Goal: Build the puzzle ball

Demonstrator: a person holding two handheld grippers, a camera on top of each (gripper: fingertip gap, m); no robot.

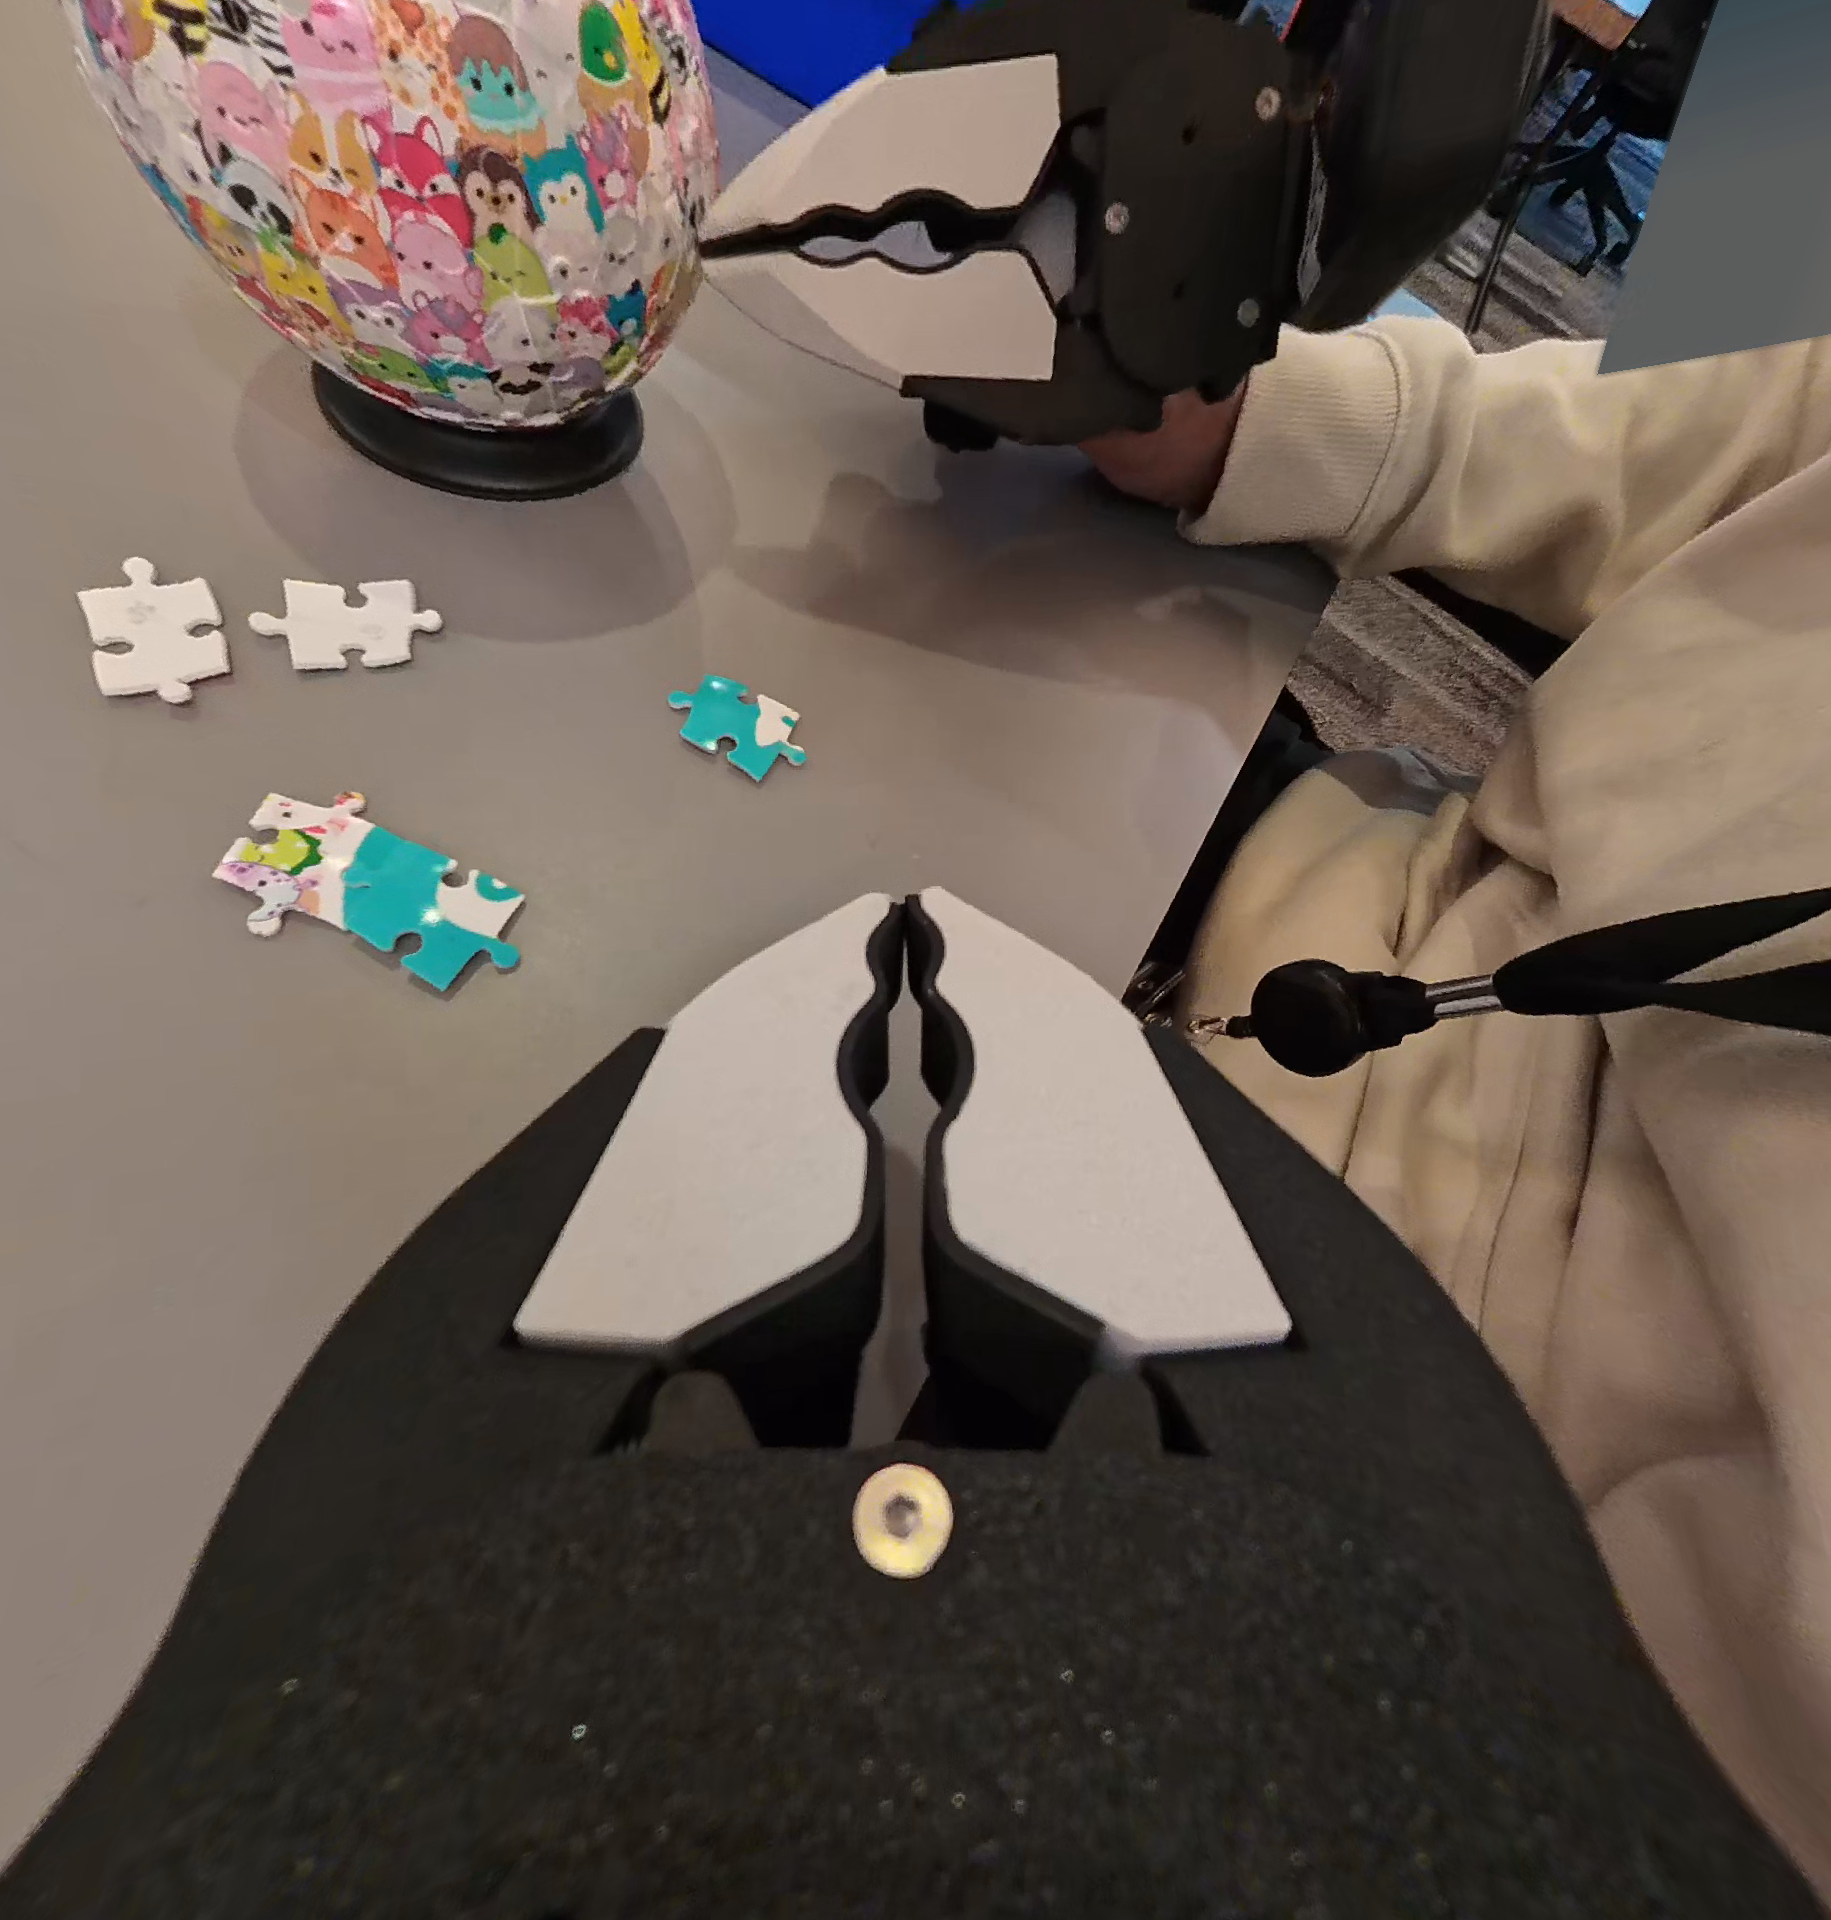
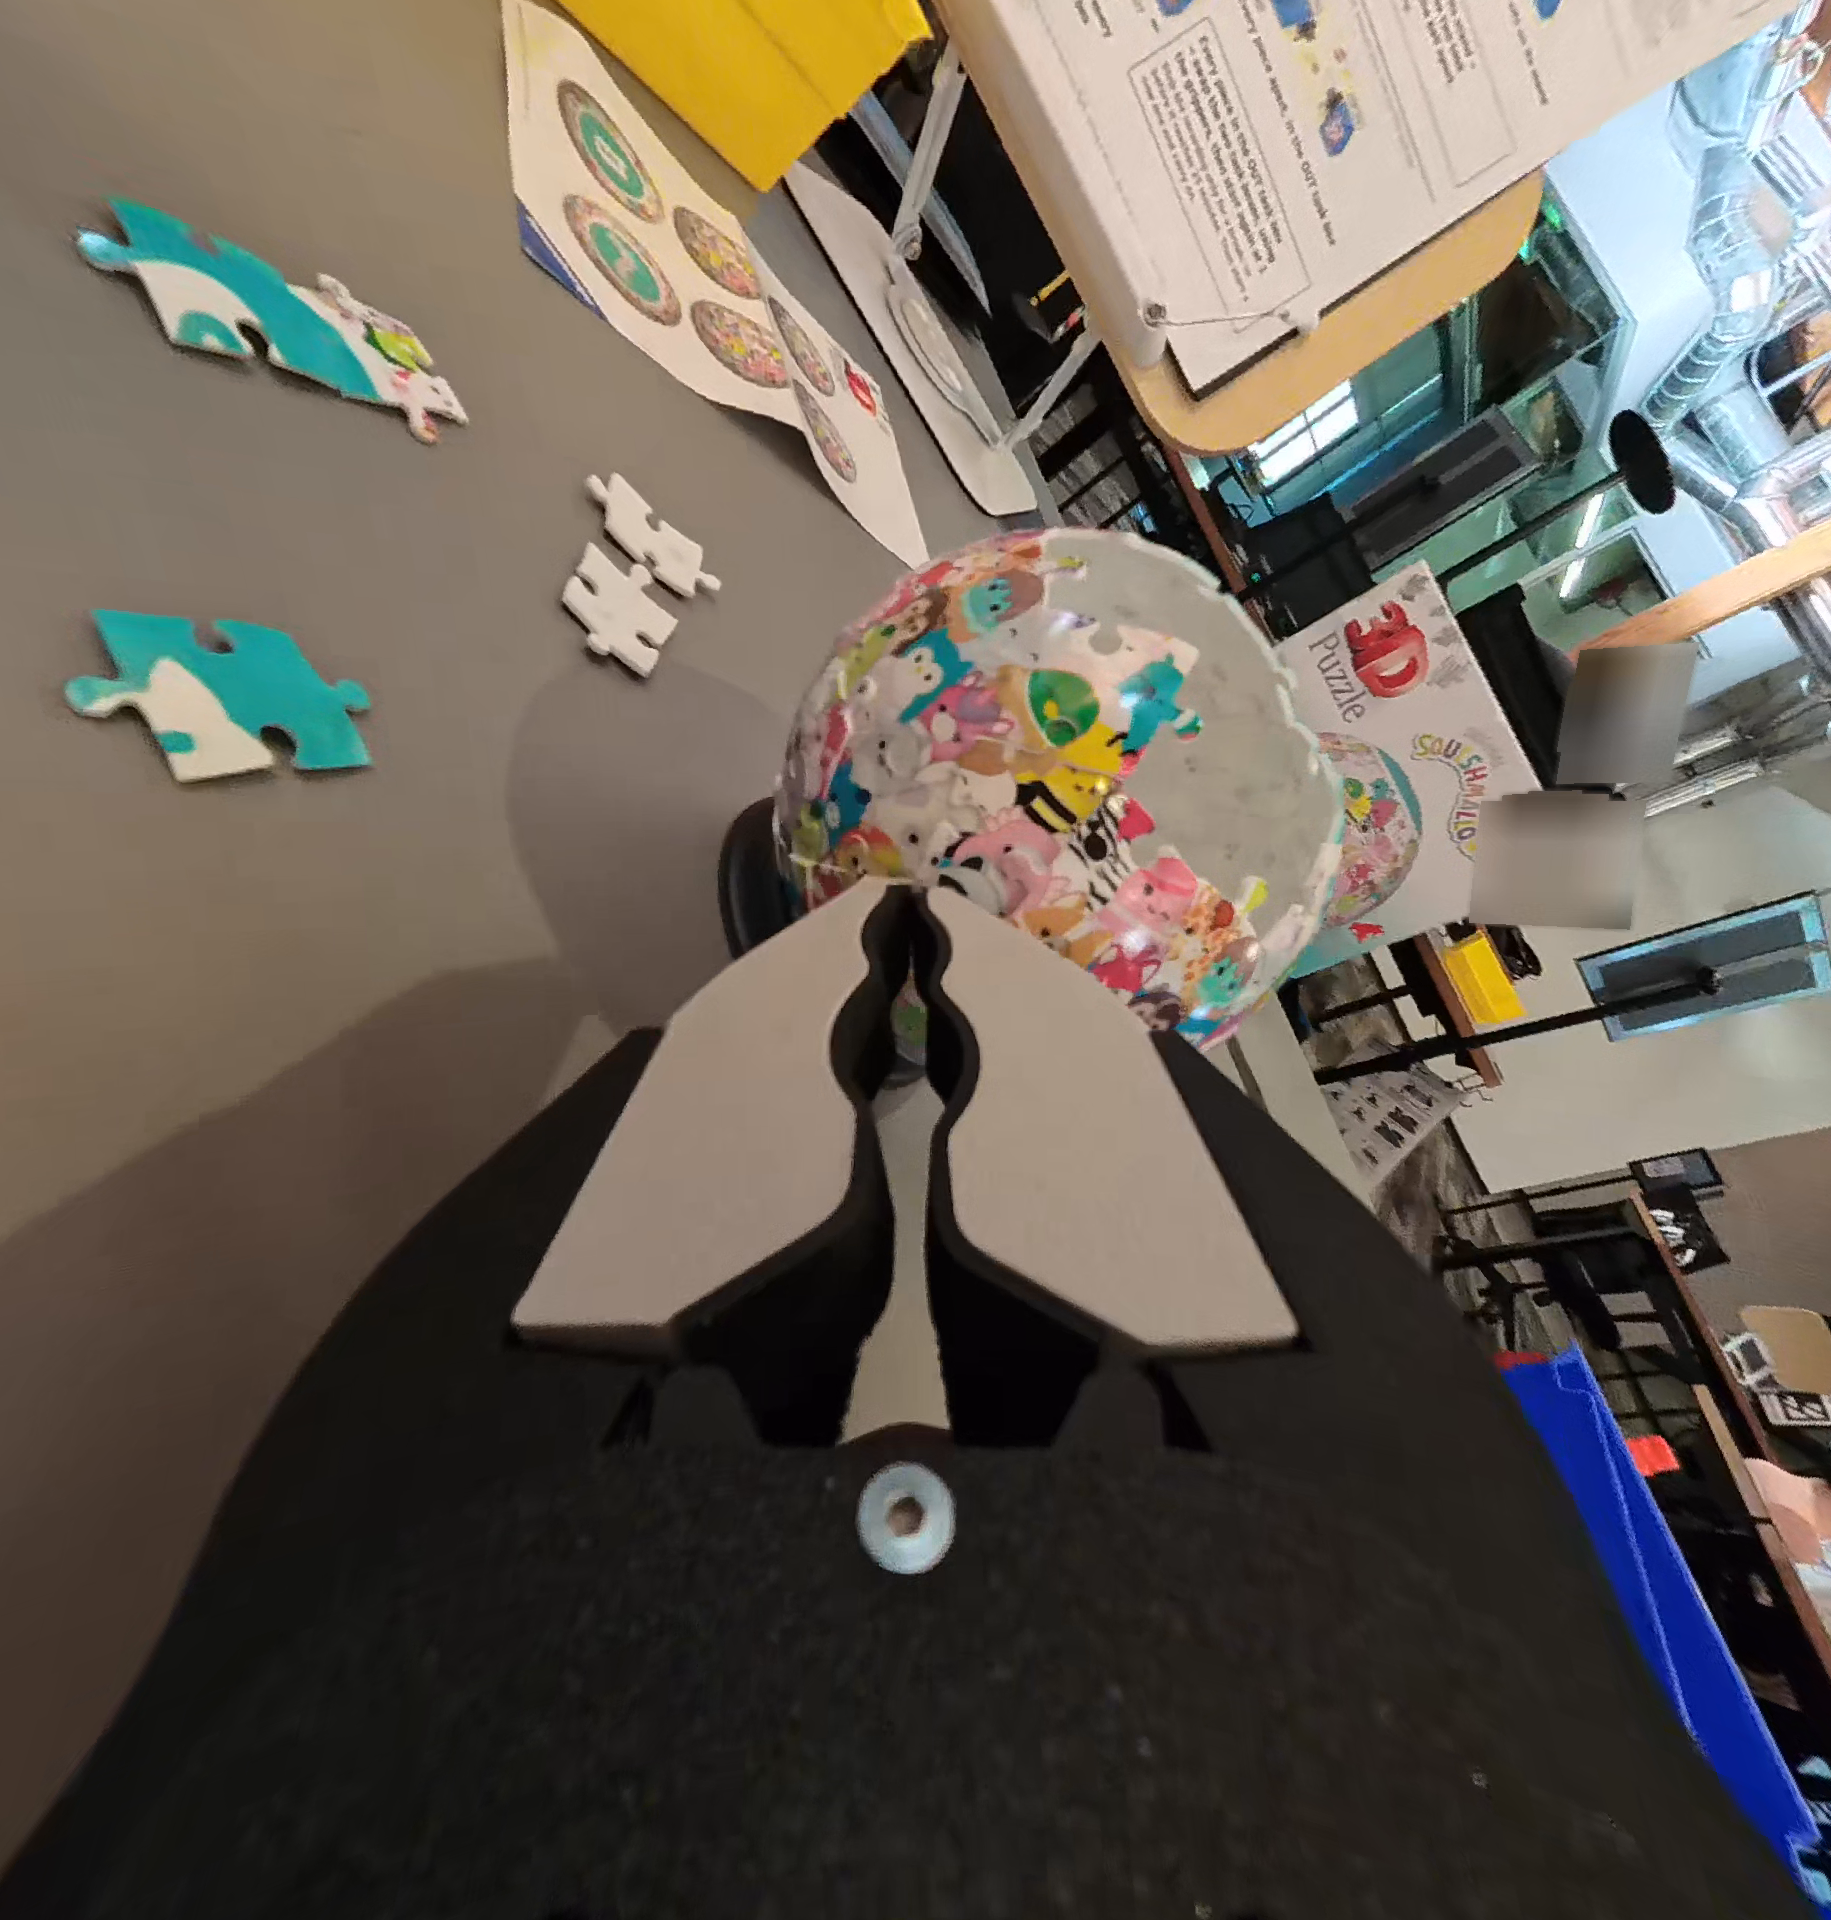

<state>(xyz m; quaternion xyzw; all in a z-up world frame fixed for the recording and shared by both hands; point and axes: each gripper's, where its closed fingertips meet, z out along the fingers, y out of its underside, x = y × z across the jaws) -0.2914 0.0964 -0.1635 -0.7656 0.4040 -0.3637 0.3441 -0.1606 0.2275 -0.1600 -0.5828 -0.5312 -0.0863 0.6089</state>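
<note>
The puzzle ball [image 1: 402, 197] is covered in colourful cartoon animals and stands on a black ring stand [image 1: 475, 442]. In the right wrist view the ball [image 2: 994, 769] has an open gap at its top that shows the white inside. My right gripper [image 2: 909, 906] is shut, with its tips against the ball's side; it also shows in the left wrist view [image 1: 705, 247]. My left gripper [image 1: 906, 904] is shut and empty, low over the table near its front edge. Loose pieces lie on the table: a teal piece [image 1: 739, 725], a joined teal and multicoloured group [image 1: 371, 888] and two white face-down pieces [image 1: 152, 629].
The grey table [image 1: 578, 1039] ends at an edge on the right, beside a person's cream sleeve [image 1: 1410, 447]. In the right wrist view an instruction sheet [image 2: 682, 260], a yellow box [image 2: 755, 62] and the puzzle box [image 2: 1410, 727] lie beyond the ball, and a blue bin [image 2: 1617, 1507] stands to the right. Tip to tip, the grippers are about 20 cm apart. About 10 cm separates my left fingertips from the teal piece [image 1: 739, 725]. Seen from the right wrist view [image 2: 221, 674] as well.
</note>
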